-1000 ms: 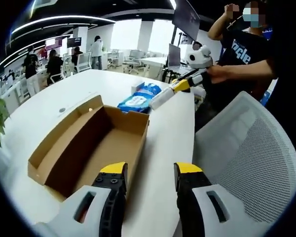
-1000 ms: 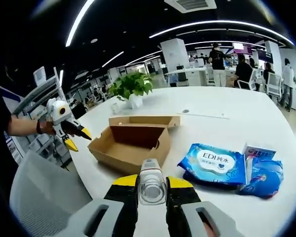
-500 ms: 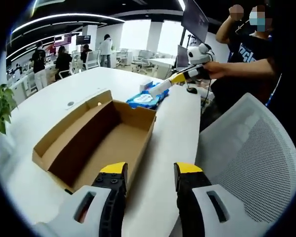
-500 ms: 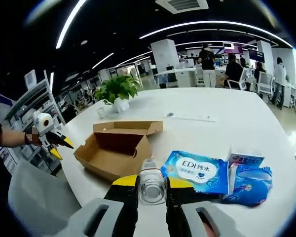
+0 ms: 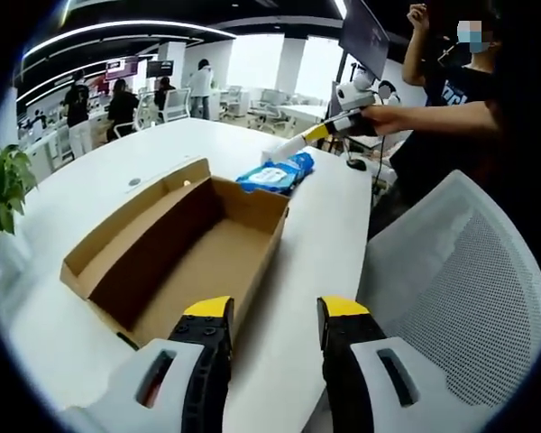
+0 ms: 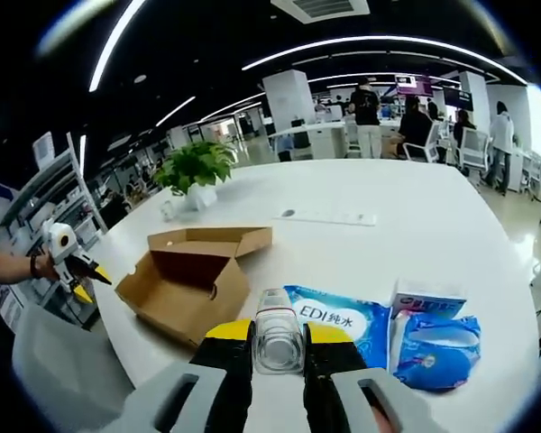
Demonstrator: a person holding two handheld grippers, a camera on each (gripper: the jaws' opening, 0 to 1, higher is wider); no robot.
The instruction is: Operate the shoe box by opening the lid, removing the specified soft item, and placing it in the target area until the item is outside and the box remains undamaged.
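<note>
**Q:** Left gripper view, from the left?

**A:** Item 1: plant [image 5: 0,194], at the table's [image 5: 325,262] far edge. Item 2: box [image 5: 180,253], cardboard, lid folded back, inside bare, no damage seen. Item 3: left gripper [image 5: 275,311], jaws spread, nothing between them, held over the box's near corner. Item 4: pack [image 5: 275,173], blue, flat on the table beyond the box. Item 5: bottle [image 5: 288,147], clear, pinched in the right gripper [image 5: 320,133], in the air above the pack. Item 6: chair [image 5: 460,271], white mesh, beside the table.

**Q:** And the right gripper view?

**A:** The box lay to the left. In the middle the jaws were pressed onto the bottle's sides, neck pointing forward. Then came the pack, a small carton [image 6: 428,298] and a blue pouch [image 6: 437,347], all close together on the table.

**Q:** So the item was out?

**A:** By my reading, yes, if the bottle was the item named: outside the box, well apart from it, not yet set down.

**Q:** Handling?

**A:** It looked light and thin-walled, likely to give under pressure, with a smooth skin that could slip. A moderate hold across the middle of the body suited it, not at the neck.
</note>
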